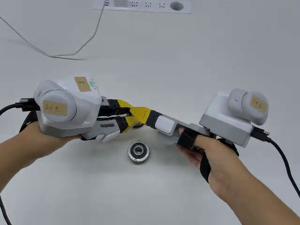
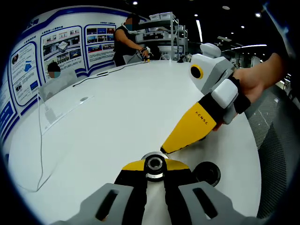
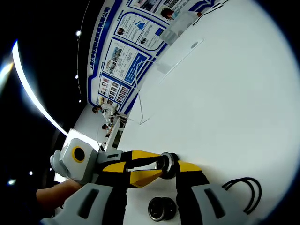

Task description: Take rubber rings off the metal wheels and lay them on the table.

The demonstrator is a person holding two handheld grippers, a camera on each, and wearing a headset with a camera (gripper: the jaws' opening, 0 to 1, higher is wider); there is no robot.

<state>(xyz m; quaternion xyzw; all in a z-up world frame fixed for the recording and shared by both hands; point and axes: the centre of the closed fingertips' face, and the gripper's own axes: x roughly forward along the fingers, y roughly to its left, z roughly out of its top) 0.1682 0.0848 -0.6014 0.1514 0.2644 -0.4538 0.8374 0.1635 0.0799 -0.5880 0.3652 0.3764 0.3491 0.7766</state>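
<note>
My left gripper (image 1: 132,120) is shut on a small metal wheel (image 2: 155,167), gripping it by both flat sides between its yellow tips (image 2: 136,165). My right gripper (image 1: 142,116) comes in from the right, and its tips (image 3: 187,167) close on the rim of the same wheel (image 3: 167,164), where the black rubber ring sits. The two grippers meet tip to tip a little above the table. A second wheel (image 1: 138,152) with its black ring on lies flat on the table just in front of them. Thin black loops (image 3: 242,189), seemingly loose rings, lie by the right gripper.
The white table (image 1: 187,61) stretches wide on all sides. A white power strip (image 1: 143,5) and a thin cable (image 1: 70,52) lie at the far edge. People stand at the table's far end (image 2: 129,40).
</note>
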